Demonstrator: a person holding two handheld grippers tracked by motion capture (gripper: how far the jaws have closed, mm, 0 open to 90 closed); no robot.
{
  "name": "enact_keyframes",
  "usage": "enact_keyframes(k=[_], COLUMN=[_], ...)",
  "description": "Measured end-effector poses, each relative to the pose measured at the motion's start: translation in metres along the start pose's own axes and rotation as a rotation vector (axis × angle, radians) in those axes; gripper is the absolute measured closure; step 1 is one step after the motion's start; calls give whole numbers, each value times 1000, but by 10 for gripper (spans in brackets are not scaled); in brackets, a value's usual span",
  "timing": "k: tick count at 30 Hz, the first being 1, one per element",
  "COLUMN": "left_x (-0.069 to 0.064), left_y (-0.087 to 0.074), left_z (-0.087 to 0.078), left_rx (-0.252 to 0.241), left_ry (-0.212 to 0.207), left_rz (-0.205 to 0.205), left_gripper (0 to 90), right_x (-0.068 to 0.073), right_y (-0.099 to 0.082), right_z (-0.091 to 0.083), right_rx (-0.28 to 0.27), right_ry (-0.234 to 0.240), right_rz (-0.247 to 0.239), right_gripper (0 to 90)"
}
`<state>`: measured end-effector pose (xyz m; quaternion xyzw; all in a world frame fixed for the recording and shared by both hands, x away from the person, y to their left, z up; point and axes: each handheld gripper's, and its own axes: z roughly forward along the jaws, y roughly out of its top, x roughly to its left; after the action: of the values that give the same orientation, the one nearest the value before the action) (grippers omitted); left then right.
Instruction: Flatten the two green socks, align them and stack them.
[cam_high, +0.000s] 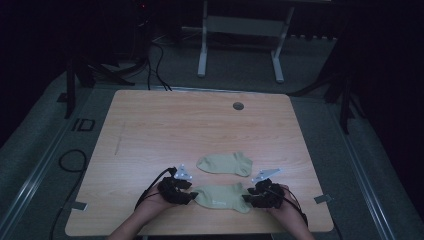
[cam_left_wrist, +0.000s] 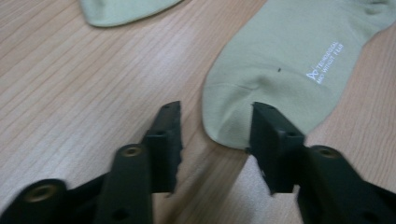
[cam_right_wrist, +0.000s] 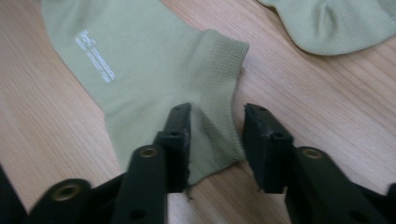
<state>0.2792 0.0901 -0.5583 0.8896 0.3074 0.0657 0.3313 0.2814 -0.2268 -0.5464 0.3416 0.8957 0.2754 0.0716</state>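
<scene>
Two pale green ankle socks lie on the wooden table (cam_high: 165, 125). The near sock (cam_high: 222, 196) stretches flat between my two grippers; the far sock (cam_high: 225, 163) rests just behind it. My left gripper (cam_high: 192, 196) sits low at the near sock's toe (cam_left_wrist: 280, 60). In the left gripper view its jaws (cam_left_wrist: 215, 123) straddle the toe tip with a gap on one side, so it is open. My right gripper (cam_high: 246, 197) is at the cuff end (cam_right_wrist: 219, 60), where its jaws (cam_right_wrist: 217, 121) stand open around the ribbed cuff edge.
A round cable hole (cam_high: 238, 106) marks the table's far side. Behind the table a white desk frame (cam_high: 240, 30) stands on the dark floor. Cables (cam_high: 72, 160) loop on the floor at the left. The far sock's edge (cam_left_wrist: 121, 11) shows in the left gripper view.
</scene>
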Motion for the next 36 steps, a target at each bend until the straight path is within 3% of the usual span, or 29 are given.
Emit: enact_keyframes(k=[3,6,8,11,15,20,30,36], left_x=[-5,-9,-9,-10,-10,-12,-2,10], left_y=[1,2,2,2,2,5,30,50], left_z=[1,3,4,4,3,-9,-39,-49], left_rx=[0,3,2,-4,-4,-27,-74,-91], left_ry=[3,9,-6,-22,-22,-36,-17,-1], left_rz=[29,54,50,37,34,37,54,56], left_gripper=[633,696,796,861,872,873,876,876], right_x=[4,5,6,7,7,6,-1,-10], right_y=[-1,-1,-1,-1,1,5,22,43], right_z=[0,0,0,0,-1,-15,-41,-57], right_rx=[3,2,-2,5,10,-24,-104,-150], right_ry=[-35,-39,-37,-39,-29,-16,-20,-63], right_rz=[-30,-39,-36,-35,-32,-20,-18,-29], right_gripper=[732,769,802,831,840,844,844,844])
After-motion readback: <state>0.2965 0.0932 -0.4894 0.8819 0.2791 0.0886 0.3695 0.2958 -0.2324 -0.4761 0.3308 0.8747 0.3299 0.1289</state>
